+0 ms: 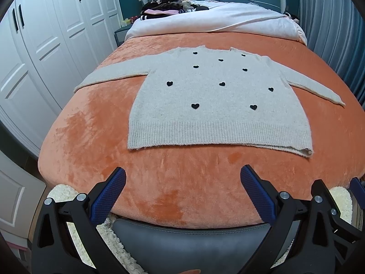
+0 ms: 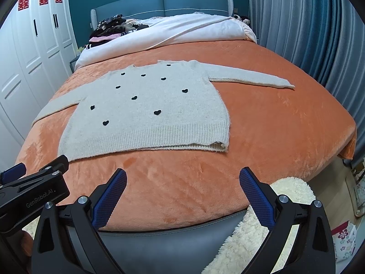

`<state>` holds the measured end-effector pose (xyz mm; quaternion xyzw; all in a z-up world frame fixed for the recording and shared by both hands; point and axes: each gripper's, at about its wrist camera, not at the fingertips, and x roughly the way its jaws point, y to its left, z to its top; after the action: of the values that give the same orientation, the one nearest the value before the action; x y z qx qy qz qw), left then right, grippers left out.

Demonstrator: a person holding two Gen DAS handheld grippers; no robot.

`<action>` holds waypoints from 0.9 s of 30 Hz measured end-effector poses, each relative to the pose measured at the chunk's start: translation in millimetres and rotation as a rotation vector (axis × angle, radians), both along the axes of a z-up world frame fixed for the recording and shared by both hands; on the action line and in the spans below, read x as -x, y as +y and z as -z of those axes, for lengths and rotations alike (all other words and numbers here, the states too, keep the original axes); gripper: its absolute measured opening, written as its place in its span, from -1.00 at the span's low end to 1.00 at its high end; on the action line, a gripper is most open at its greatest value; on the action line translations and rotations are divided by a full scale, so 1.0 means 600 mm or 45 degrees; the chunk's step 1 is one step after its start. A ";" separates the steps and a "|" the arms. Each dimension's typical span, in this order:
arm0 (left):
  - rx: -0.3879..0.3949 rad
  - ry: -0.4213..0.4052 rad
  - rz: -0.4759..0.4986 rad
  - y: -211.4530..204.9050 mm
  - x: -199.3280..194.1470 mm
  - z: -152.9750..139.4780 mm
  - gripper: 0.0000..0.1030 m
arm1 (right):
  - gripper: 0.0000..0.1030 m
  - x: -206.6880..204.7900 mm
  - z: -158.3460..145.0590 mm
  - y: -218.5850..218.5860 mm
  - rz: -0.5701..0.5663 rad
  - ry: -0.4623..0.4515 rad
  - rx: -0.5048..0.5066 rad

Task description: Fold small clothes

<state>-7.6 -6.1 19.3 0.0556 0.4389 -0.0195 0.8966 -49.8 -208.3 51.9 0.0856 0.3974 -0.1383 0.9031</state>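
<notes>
A small light grey knit sweater [image 1: 216, 105] with black hearts lies flat and face up on the orange blanket [image 1: 95, 123], both sleeves spread out sideways. It also shows in the right wrist view [image 2: 146, 114]. My left gripper [image 1: 182, 182] is open and empty, hovering over the blanket's near edge, short of the sweater's hem. My right gripper [image 2: 182, 182] is open and empty, also short of the hem, to the right of the left gripper [image 2: 34, 182], which shows at the left edge of its view.
A pile of dark clothes [image 1: 168, 4] lies by the blue headboard, with a white duvet [image 1: 216, 20] bunched behind the sweater. White wardrobes [image 1: 45, 45] stand left, a blue curtain [image 2: 308, 34] right. A cream fluffy rug [image 2: 262, 228] lies at the bed's foot.
</notes>
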 end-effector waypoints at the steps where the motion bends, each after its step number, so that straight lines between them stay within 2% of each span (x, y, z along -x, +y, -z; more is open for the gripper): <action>1: -0.001 0.000 0.000 0.000 0.000 0.000 0.90 | 0.90 0.000 0.000 0.000 0.001 0.001 -0.002; 27: 0.003 0.001 -0.014 0.005 0.000 -0.002 0.90 | 0.90 0.000 -0.001 0.000 0.001 0.002 -0.002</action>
<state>-7.7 -3.3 20.5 0.0521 0.4396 -0.0150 0.8965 -49.6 -208.5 52.5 0.0865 0.3982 -0.1384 0.9027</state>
